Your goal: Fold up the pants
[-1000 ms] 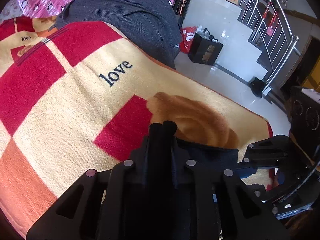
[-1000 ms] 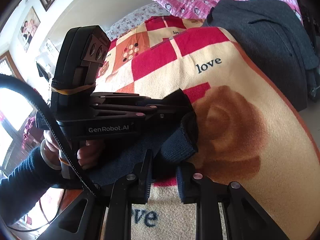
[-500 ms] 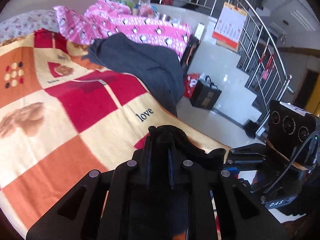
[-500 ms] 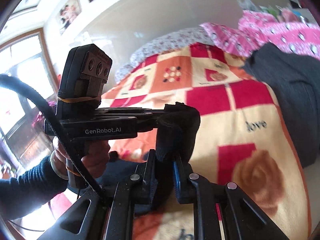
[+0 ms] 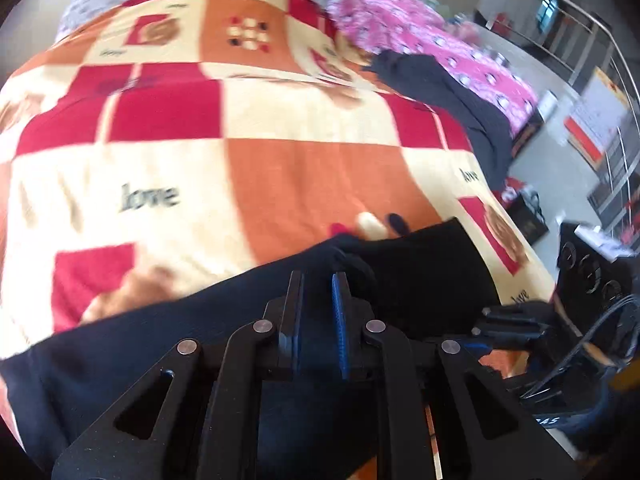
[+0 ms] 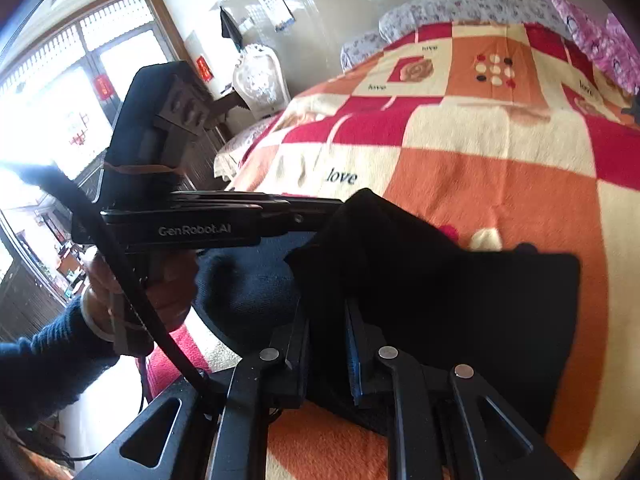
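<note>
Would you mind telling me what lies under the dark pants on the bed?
The pants lie on a checked orange, red and cream blanket printed with "love". Its dot pattern peeks out at their far edge. Whatever sits directly beneath the fabric is covered.

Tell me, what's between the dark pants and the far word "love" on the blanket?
In the right wrist view, bare orange and cream blanket lies between the pants and that "love", plus a patch of red, cream and dark dots.
</note>
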The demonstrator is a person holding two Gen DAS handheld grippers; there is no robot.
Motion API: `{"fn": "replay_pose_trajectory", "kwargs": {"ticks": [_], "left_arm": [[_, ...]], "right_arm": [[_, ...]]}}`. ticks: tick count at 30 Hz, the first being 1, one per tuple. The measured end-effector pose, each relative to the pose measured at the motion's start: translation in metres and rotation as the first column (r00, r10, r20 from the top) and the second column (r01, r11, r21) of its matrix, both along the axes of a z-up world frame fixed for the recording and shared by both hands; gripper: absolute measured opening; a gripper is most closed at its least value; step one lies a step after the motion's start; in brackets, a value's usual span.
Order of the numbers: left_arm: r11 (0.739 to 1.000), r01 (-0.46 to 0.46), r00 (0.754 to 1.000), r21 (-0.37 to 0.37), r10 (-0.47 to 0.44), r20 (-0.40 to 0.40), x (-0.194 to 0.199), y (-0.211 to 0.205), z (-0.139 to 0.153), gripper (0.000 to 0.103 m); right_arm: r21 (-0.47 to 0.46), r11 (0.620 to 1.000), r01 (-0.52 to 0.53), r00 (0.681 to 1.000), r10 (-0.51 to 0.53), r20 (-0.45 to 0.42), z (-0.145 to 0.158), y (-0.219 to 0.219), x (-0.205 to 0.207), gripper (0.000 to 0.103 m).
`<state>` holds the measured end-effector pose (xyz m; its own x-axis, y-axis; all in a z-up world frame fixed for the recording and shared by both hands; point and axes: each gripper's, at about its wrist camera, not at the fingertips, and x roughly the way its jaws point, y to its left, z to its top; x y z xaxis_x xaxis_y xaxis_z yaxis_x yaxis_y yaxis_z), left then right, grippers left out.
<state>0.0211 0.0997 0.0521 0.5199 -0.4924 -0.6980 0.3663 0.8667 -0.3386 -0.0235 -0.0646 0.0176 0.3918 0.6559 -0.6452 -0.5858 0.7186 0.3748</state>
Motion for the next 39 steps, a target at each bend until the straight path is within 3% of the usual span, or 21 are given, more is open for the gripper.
{"fn": "replay_pose_trajectory", "kwargs": {"ticks": [1, 4, 5, 6, 8, 10, 11, 14, 18, 21, 23, 24, 30, 39], "left_arm": [[1.000, -0.023, 1.000, -0.021, 0.023, -0.001, -0.003, 0.007, 0.001, 0.012], [0.998, -0.041, 0.999, -0.039, 0.042, 0.017, -0.016, 0.014, 0.009, 0.012], [0.998, -0.042, 0.999, -0.042, 0.043, 0.025, -0.021, 0.013, 0.013, 0.012], [0.998, -0.040, 0.999, -0.046, 0.041, 0.029, -0.025, 0.011, 0.015, 0.013], [0.998, -0.033, 0.999, -0.056, 0.035, 0.035, -0.032, 0.010, 0.018, 0.023], [0.998, -0.042, 0.998, -0.039, 0.044, 0.054, -0.038, 0.001, 0.021, 0.048], [0.998, -0.051, 0.997, -0.029, 0.053, 0.064, -0.043, -0.006, 0.020, 0.049], [0.998, -0.061, 0.998, -0.021, 0.062, 0.029, -0.051, -0.019, 0.012, 0.049], [0.998, -0.058, 0.998, -0.036, 0.059, 0.009, -0.054, -0.040, 0.007, 0.049], [0.988, -0.140, 0.990, 0.073, 0.142, -0.026, -0.052, -0.050, -0.007, 0.049], [0.979, -0.179, 0.979, 0.098, 0.187, -0.076, -0.051, -0.047, -0.022, 0.049], [0.978, -0.188, 0.976, 0.093, 0.197, -0.098, -0.054, -0.045, -0.028, 0.049], [0.971, -0.213, 0.975, 0.104, 0.218, -0.043, -0.074, -0.042, -0.024, 0.049], [0.952, -0.276, 0.961, 0.129, 0.275, 0.023, -0.093, -0.033, -0.013, 0.049]], "right_arm": [[0.013, 1.000, 0.003, 1.000, -0.003, -0.024, -0.004, 0.002, 0.001, 0.020], [0.146, 0.989, -0.015, 1.000, 0.018, -0.019, 0.010, -0.015, -0.007, 0.049], [0.162, 0.987, -0.002, 1.000, 0.002, -0.001, 0.018, -0.025, -0.011, 0.050], [0.165, 0.986, 0.011, 1.000, -0.015, 0.019, 0.025, -0.032, -0.017, 0.050], [0.151, 0.986, 0.073, 0.994, -0.084, 0.072, 0.041, -0.060, -0.027, 0.050], [0.133, 0.981, 0.143, 0.984, -0.156, 0.091, 0.049, -0.086, -0.029, 0.052], [0.108, 0.976, 0.188, 0.976, -0.198, 0.095, 0.050, -0.098, -0.028, 0.054], [0.012, 0.956, 0.292, 0.951, -0.292, 0.101, 0.044, -0.115, -0.020, 0.054], [-0.043, 0.947, 0.318, 0.944, -0.311, 0.111, 0.030, -0.105, -0.011, 0.054], [-0.110, 0.945, 0.309, 0.948, -0.297, 0.114, 0.019, -0.091, -0.007, 0.054], [-0.215, 0.922, 0.321, 0.946, -0.303, 0.116, 0.004, -0.081, -0.004, 0.054], [-0.225, 0.923, 0.312, 0.949, -0.294, 0.111, -0.001, -0.081, -0.003, 0.054], [-0.187, 0.931, 0.315, 0.949, -0.304, 0.083, 0.006, -0.097, -0.015, 0.054], [-0.103, 0.949, 0.297, 0.947, -0.280, 0.157, 0.036, -0.078, -0.033, 0.054]]}}
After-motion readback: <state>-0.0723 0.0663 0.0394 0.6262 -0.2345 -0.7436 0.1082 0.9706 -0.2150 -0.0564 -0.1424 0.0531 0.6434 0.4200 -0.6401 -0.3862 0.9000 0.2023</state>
